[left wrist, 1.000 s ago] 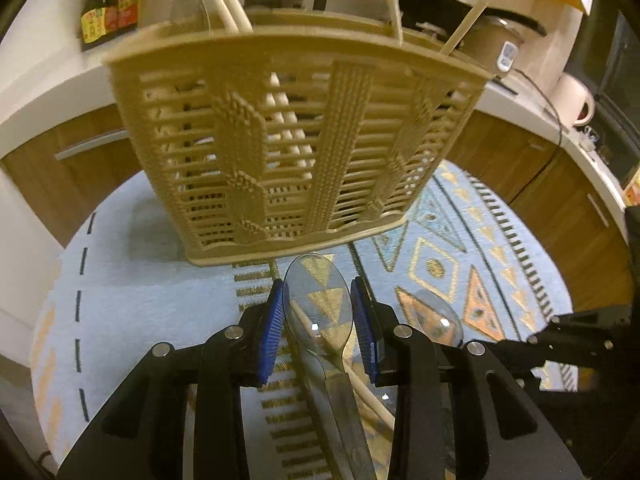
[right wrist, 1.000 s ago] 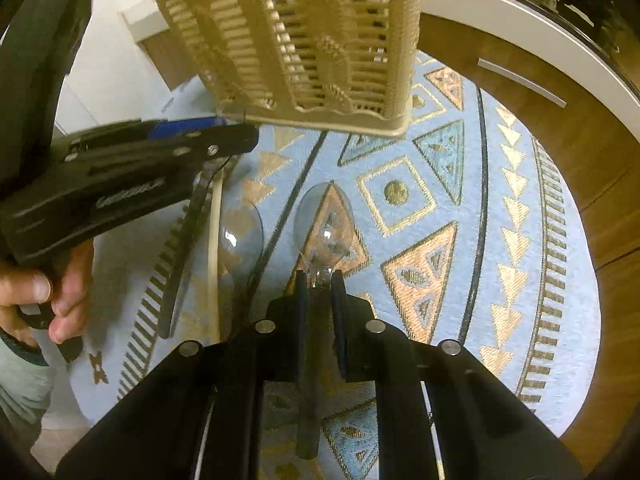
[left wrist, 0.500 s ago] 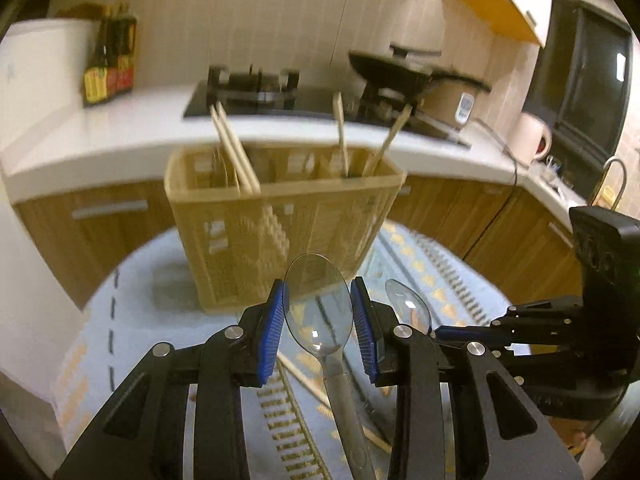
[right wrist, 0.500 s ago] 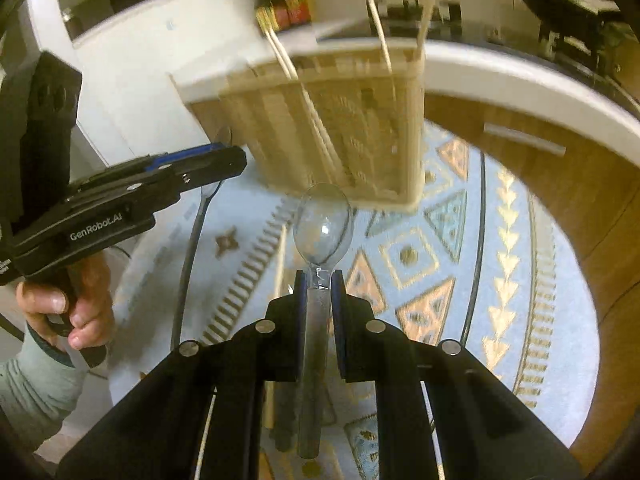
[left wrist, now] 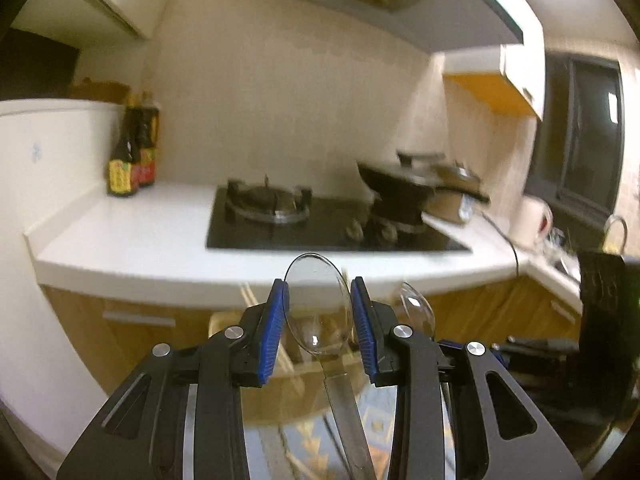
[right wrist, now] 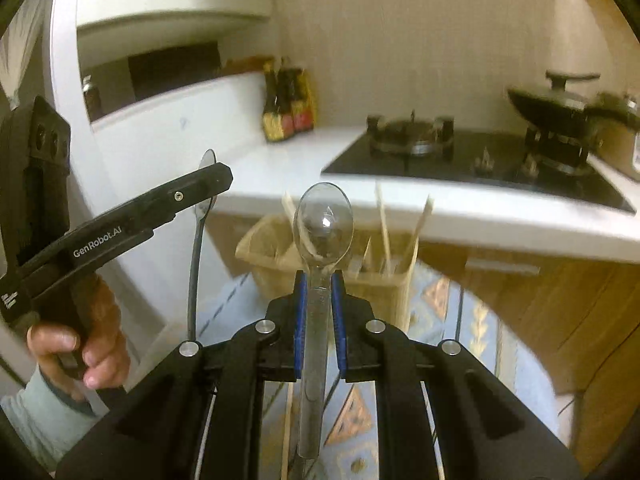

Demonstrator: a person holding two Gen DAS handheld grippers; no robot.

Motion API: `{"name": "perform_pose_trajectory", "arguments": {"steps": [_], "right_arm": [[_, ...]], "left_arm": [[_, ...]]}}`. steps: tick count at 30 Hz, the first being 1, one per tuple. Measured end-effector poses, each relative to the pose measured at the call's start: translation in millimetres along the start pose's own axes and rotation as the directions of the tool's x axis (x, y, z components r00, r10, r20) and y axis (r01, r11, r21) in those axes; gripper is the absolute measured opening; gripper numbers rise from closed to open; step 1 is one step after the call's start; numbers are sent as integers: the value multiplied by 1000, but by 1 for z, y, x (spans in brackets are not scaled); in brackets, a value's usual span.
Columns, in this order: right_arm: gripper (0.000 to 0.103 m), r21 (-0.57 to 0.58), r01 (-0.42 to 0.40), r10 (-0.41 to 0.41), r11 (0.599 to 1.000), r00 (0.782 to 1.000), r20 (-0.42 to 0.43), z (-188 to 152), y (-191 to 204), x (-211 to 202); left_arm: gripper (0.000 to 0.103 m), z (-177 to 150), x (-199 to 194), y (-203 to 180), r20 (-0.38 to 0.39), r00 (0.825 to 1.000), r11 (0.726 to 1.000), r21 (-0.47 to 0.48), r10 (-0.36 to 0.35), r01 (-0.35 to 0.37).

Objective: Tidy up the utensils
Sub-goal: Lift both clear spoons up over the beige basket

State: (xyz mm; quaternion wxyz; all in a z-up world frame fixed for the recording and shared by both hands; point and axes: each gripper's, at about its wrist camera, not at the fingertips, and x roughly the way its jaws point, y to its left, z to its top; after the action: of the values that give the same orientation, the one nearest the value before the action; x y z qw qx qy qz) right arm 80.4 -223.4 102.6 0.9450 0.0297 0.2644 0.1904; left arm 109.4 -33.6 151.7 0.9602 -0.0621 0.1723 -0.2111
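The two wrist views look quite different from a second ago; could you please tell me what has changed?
Both grippers have lifted and tilted up: the views swung from the rug to the stove and counter, and the basket now sits lower and farther off. Nothing was taken or let go: the left gripper still clamps its clear spoon by the bowl, the right gripper its spoon by the neck.

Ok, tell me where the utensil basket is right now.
In the right wrist view, the basket sits on the patterned rug below the white counter, partly hidden behind the spoon held by the right gripper.
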Motion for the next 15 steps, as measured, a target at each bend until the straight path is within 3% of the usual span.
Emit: {"name": "perform_pose_trajectory", "arguments": {"steps": [5,10,15], "right_arm": [[10,23,62,-65,998,991,120,27,-6,5],[10,67,127,-139,990,964,227,49,-19,14],[10,70,168,-181,983,932,314,61,-28,26]], "left_arm": [[31,19,11,-5,137,987,997,8,80,-82],[31,27,26,-4,210,969,992,-3,127,-130],[31,24,39,-1,299,933,978,-9,201,-207]]}}
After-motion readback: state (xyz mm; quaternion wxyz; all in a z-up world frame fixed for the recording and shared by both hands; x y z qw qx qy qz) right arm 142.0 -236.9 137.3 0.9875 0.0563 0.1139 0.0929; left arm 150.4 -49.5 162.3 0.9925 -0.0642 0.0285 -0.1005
